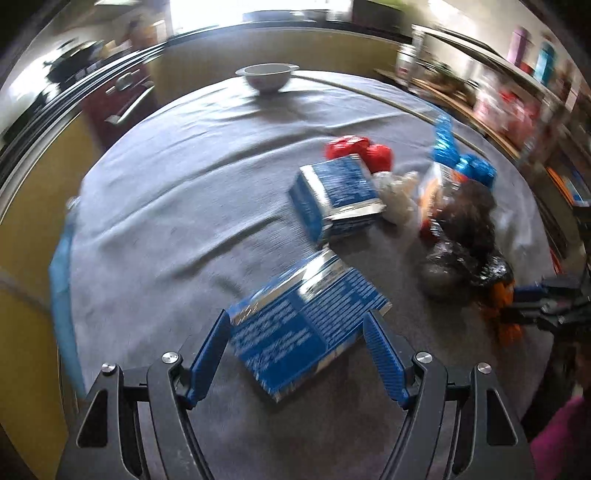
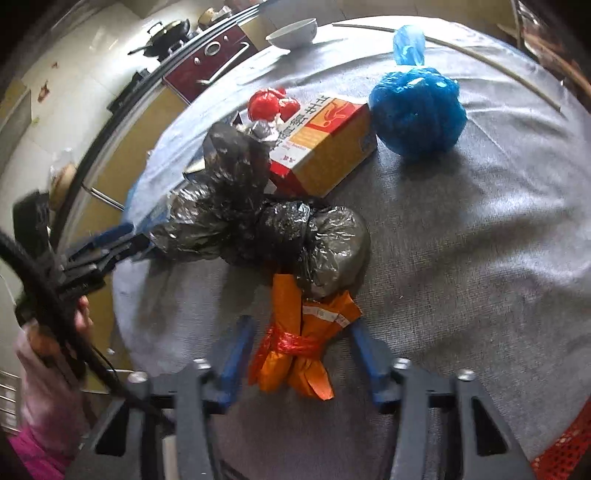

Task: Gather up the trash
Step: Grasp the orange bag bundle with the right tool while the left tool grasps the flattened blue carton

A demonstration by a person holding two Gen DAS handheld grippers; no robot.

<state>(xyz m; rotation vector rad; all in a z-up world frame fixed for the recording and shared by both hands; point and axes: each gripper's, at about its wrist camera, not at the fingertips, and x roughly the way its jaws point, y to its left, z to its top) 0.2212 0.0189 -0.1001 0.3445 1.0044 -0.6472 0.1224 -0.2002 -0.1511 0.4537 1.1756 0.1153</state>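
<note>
Trash bags litter grey tablecloth beside kitchen stove.

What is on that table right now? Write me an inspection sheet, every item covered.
Surface: round table under a wrinkled grey cloth.
Job's things: two blue boxes, orange bundle, black bags, tied blue bag, red bag, yellow-red box.
Clutter: white bowl and a thin stick at the far edge.
Grippers: left gripper open, fingers straddling the nearer blue box; right gripper open, fingers either side of the orange bundle.
Cables: black cable looping by the hand on the left gripper.
Surroundings: stove with a wok; shelf of bottles, blurred.
</note>
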